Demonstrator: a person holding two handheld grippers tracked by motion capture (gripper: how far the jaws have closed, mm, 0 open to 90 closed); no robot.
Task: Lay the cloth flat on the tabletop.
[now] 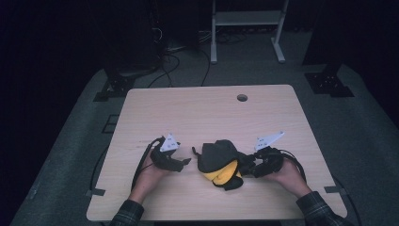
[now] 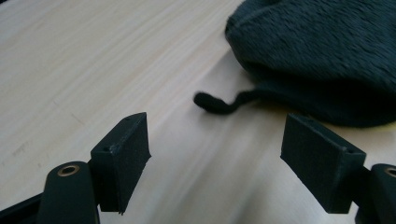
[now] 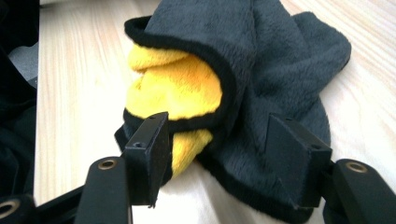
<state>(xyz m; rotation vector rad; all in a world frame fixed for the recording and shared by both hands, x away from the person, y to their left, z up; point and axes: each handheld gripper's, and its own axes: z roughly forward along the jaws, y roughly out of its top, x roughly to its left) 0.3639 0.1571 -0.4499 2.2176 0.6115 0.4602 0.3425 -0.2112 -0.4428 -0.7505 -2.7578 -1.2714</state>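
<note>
One pale wooden surface (image 1: 207, 117) with a round hole (image 1: 242, 98) near its far edge stands on grey carpet in a dark room, a white metal frame (image 1: 247, 19) and loose cables (image 1: 164, 61) behind it. Crumpled near the front edge lies a dark grey cloth with yellow lining (image 1: 220, 164), long axis roughly left to right, yellow side toward the person and a thin cord (image 2: 219, 102) trailing leftward. Both tools have jaws spread: the left hand-held gripper (image 1: 184, 161) sits just beside the cord, the right hand-held gripper (image 3: 217, 158) straddles the cloth's edge without pinching it.
</note>
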